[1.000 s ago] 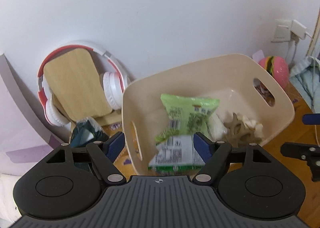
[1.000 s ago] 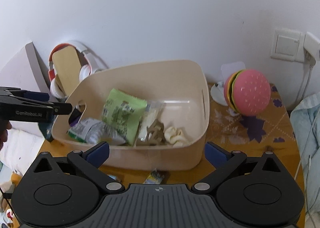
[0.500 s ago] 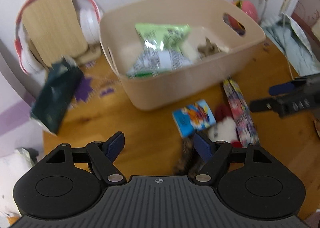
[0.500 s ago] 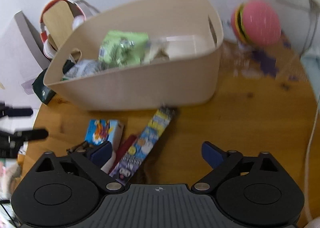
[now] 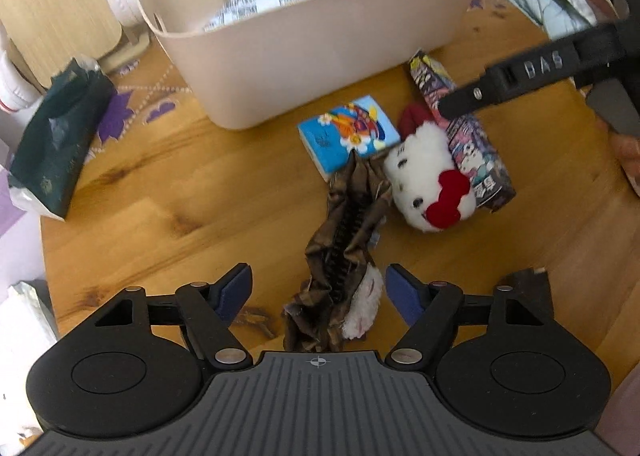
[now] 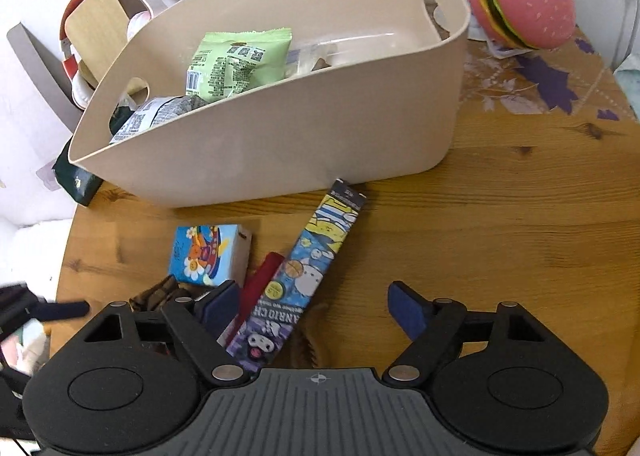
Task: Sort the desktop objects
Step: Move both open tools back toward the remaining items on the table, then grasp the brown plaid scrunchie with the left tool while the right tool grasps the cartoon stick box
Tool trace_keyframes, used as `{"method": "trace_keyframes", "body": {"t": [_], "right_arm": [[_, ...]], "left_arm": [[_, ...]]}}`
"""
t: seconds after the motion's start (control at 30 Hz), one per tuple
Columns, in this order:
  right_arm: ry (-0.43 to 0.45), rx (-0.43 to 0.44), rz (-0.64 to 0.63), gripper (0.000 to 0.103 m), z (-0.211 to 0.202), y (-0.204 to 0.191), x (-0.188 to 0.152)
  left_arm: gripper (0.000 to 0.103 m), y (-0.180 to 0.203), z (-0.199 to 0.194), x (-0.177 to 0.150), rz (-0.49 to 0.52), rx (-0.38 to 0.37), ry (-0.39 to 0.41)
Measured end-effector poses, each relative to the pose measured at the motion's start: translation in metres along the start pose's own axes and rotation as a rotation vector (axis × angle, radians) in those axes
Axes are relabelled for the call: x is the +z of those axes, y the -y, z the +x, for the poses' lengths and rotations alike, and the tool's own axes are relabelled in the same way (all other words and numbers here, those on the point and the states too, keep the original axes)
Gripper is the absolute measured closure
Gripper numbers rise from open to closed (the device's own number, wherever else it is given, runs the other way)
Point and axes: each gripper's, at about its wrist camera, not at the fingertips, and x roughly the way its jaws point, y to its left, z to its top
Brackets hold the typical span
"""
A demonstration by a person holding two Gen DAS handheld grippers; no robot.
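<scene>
left wrist: left gripper (image 5: pixel 318 288) closing, straddling brown clip (image 5: pixel 344 240), untouched.

right gripper (image 6: pixel 316 306): jaws closing, straddling cartoon box (image 6: pixel 308 272) | beige bin (image 6: pixel 280 135) behind

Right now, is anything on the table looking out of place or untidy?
Yes. In front of the beige bin several things lie in a loose heap: a long cartoon box lies askew, its far end touching the bin, a white plush toy leans on it, and a crumpled brown hair clip sprawls beside.
</scene>
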Motion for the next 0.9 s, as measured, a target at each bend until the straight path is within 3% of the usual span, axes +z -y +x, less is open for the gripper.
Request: {"method": "trace_keyframes", "body": {"t": [0.17, 0.33, 0.43, 0.5, 0.57, 0.7, 0.9], "right_arm": [[-0.028, 0.006, 0.005, 0.021, 0.011, -0.003, 0.006], [-0.058, -0.012, -0.022, 0.037, 0.02, -0.008, 0.005], [-0.054, 0.017, -0.009, 0.055, 0.02, -0.007, 0.004], [-0.061, 0.029, -0.003, 0.072, 0.02, -0.006, 0.005], [-0.065, 0.027, -0.001, 0.08, 0.021, -0.005, 0.005], [-0.06, 0.04, 0.015, 0.082, 0.02, 0.003, 0.004], [-0.033, 0.046, 0.022, 0.082, 0.006, 0.01, -0.002]], "left_arm": [[0.033, -0.004, 0.012, -0.001, -0.028, -0.013, -0.019], [0.045, -0.004, 0.023, -0.002, -0.029, -0.024, -0.036], [0.047, -0.004, 0.026, -0.002, -0.029, -0.031, -0.032], [0.049, -0.004, 0.028, -0.002, -0.028, -0.031, -0.031], [0.052, -0.004, 0.03, -0.001, -0.026, -0.031, -0.032], [0.06, 0.0, 0.032, 0.001, -0.026, -0.034, -0.031], [0.065, 0.006, 0.028, -0.001, -0.021, -0.042, -0.021]]}}
